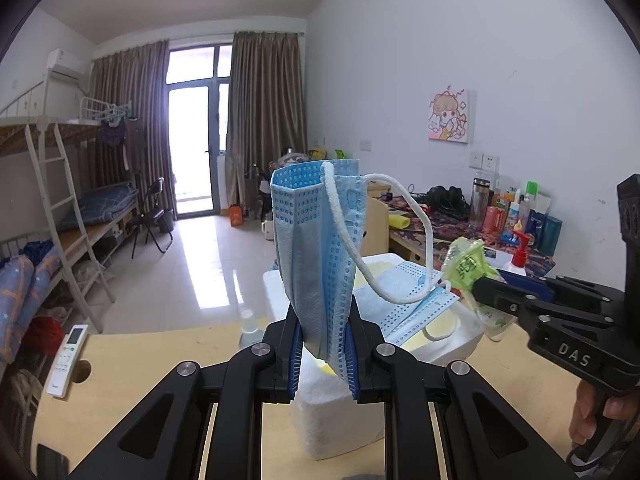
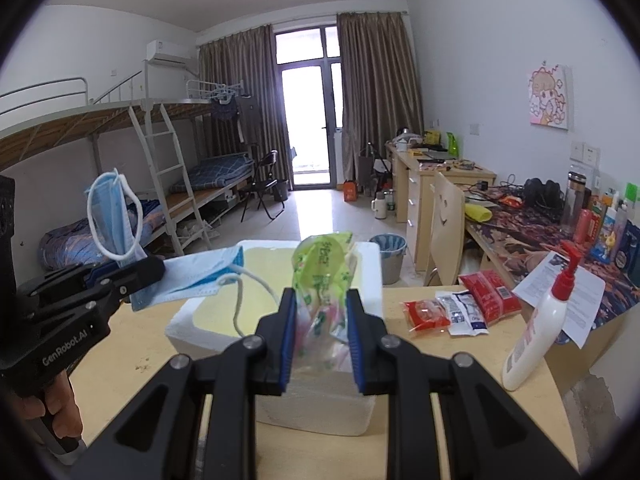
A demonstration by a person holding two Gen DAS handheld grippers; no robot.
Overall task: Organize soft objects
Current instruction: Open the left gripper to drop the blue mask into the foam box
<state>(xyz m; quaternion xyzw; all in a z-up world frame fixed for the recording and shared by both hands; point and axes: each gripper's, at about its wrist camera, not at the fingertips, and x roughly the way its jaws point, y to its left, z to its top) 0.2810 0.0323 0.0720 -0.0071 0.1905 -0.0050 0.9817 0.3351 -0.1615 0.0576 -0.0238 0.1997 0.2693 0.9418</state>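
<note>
Carry step. Left gripper (image 1: 323, 354) jaws clamped on blue mask (image 1: 320, 248); right gripper (image 2: 321, 340) jaws clamped on green packet (image 2: 324, 276). Foam box (image 2: 372, 268) just ahead below both jaws, second mask (image 2: 196, 276) draped on its rim. Next, likely: hold over box, part jaws.

**Words You Can Read**

The black right gripper (image 1: 476, 292), at the right side of the left wrist view, has the white letters "DAS" on its body. The black left gripper (image 2: 154, 270), at the left side of the right wrist view, has "GenRobot.AI" in white on its handle. The green packet (image 2: 324, 276) in the middle of that view has print on it, but it is too crumpled to read. The red packets' print is too small.
</note>
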